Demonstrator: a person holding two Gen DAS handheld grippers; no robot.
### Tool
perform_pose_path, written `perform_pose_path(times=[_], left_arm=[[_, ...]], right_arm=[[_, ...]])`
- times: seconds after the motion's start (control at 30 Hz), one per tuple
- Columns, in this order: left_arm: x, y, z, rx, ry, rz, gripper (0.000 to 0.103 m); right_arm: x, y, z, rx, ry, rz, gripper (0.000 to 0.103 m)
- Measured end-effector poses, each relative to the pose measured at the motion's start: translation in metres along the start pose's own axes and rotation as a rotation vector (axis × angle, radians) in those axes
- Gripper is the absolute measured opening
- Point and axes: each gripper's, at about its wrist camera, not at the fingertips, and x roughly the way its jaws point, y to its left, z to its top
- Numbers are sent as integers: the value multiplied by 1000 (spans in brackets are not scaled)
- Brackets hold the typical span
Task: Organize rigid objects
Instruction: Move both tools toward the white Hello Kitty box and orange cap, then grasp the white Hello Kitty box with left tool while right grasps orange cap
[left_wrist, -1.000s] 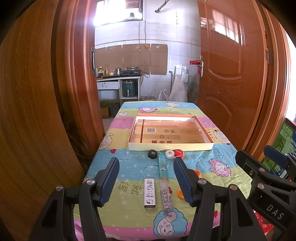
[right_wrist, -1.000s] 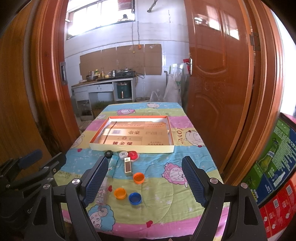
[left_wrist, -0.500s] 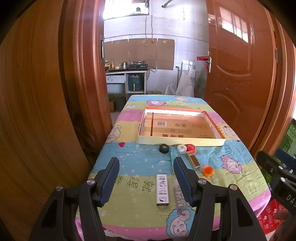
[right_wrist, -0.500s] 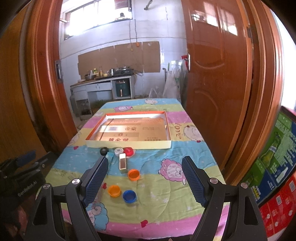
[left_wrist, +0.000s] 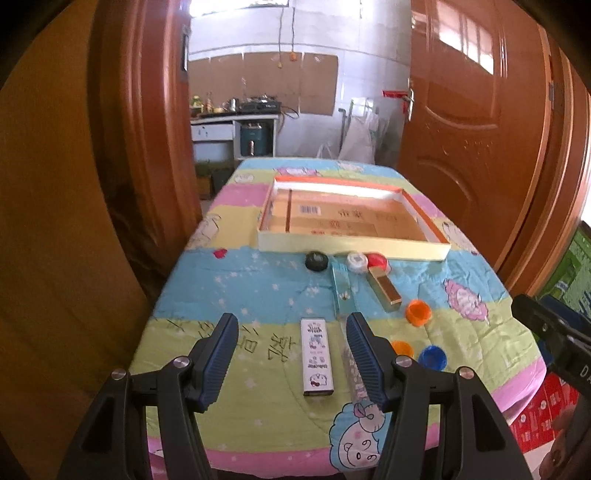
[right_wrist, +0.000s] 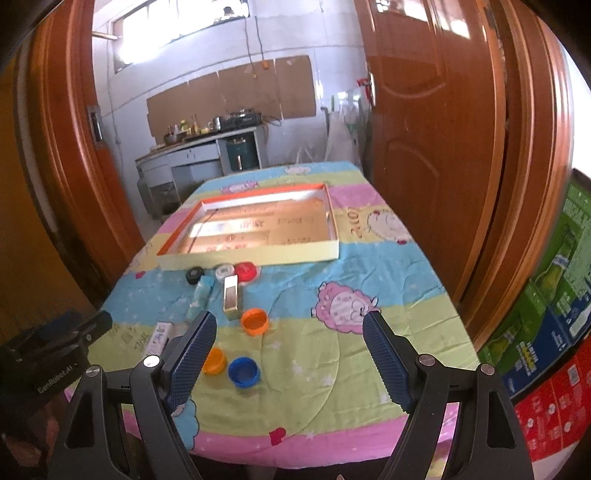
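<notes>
So the biggest thing is the table (left_wrist: 258, 295), covered in a pastel striped cartoon cloth and standing between two brown wooden doors (left_wrist: 476, 110). Toward its far end sits a shallow cardboard tray (left_wrist: 352, 249) with an orange rim, nothing in it except printed cardboard on the bottom.

Both claws hang over the near edge, above the cloth and touching nothing. The left gripper (left_wrist: 291, 360) has its jaws spread moderately and holds nothing; seen from its own camera, a white printed box (left_wrist: 317, 356) lies flat between them on the table. The right gripper (right_wrist: 284, 356) is spread noticeably wider, also empty-handed.

All the loose stuff is outside the tray, in front of its near wall. A clear, bluish box (left_wrist: 342, 288) and a gold box (left_wrist: 385, 288) lie side by side, both pointing toward the tray. Another clear strip (left_wrist: 351, 363) sits partly hidden behind the left claw's right finger.

Then the caps: a black cap (left_wrist: 317, 261), a white cap (left_wrist: 357, 261) and a red cap (left_wrist: 377, 262) lined up just beside the tray wall. Nearer the front, an orange cap (right_wrist: 255, 322), a smaller orange cap (right_wrist: 216, 361) and a blue cap (right_wrist: 243, 371), the last two almost touching.
</notes>
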Motion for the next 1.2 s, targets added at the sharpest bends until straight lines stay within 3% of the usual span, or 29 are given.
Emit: perform_pose_path(times=[0.47,0.53,0.63,0.93,1.0,1.17,1.2], left_arm=[[57,2,-21,69,139,-65,61],[65,2,-25,82,158,-60,57],[68,2,-27,89,156,-101,57],[76,3,-28,142,165,-106,56],[78,1,-28,154,156,-97,52],[81,2,-24,149,130,-109,27],[81,3,-24,142,128,-108,27]], right_arm=[[50,-1,-11,4,106,13,82],[59,-3,-13,10,122,22,82],[69,-3,-12,9,136,25,82],[94,3,-10,-15,168,45,82],[99,5,-9,-19,176,49,82],[110,13,-6,-60,206,62,83],[113,15,-6,-71,218,68,82]])
